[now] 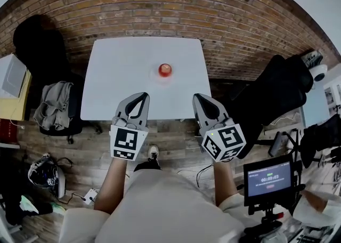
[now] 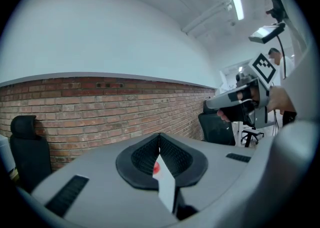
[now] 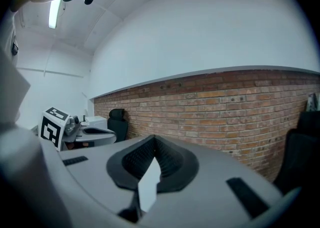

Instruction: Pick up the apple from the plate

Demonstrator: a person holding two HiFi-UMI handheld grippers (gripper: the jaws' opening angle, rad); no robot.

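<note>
Both grippers are up over the near edge of the white table (image 1: 117, 82), side by side and pointing across it towards the brick wall (image 1: 160, 2). The left gripper (image 1: 143, 95) has its jaws clamped together with nothing in them: in the left gripper view the ribbed pads (image 2: 172, 154) meet at the tips, leaving only a sliver of a gap lower down (and through it, a dab of red). That dab is the apple (image 2: 155, 168). From the head view the apple (image 1: 165, 69) sits out in the middle of the table on a pale plate (image 1: 155, 76) that barely shows against the tabletop, well apart from both grippers and ahead of the space between them. The right gripper (image 1: 197, 97) is closed and empty too; in the right gripper view its pads (image 3: 170, 159) come together at the tips, with only the white tabletop showing through the slit. Each gripper catches the other off to its side, marker cube and all. Off the table's left edge, a grey garment (image 1: 53, 103) is draped over a chair, and a small screen (image 1: 268, 176) glows at lower right.
</note>
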